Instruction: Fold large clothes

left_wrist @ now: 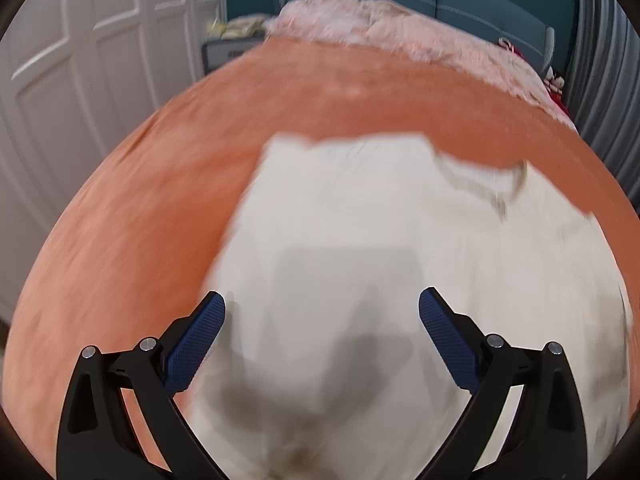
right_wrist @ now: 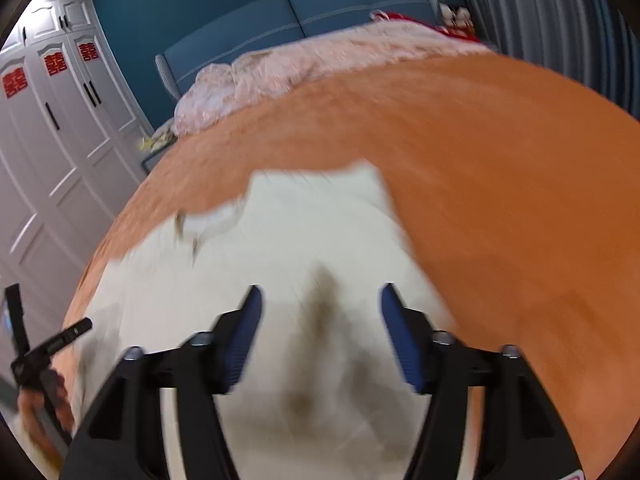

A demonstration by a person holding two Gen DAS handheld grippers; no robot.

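Note:
A large white garment (left_wrist: 360, 216) lies spread on an orange bedsheet (left_wrist: 140, 208); it also shows in the right wrist view (right_wrist: 312, 232), with a collar or neckline at its far edge (right_wrist: 208, 220). My left gripper (left_wrist: 322, 320) is open and empty, held above the garment's left part. My right gripper (right_wrist: 322, 312) is open and empty above the garment's right part. The left gripper's body and the hand holding it show at the right wrist view's lower left (right_wrist: 44, 356). Both views are motion-blurred.
A crumpled pink quilt (left_wrist: 380, 20) lies at the head of the bed against a blue headboard (right_wrist: 320, 12). White wardrobe doors (right_wrist: 52, 120) stand to the left. Grey curtains (right_wrist: 560, 20) hang on the right. The orange sheet (right_wrist: 520, 200) extends right of the garment.

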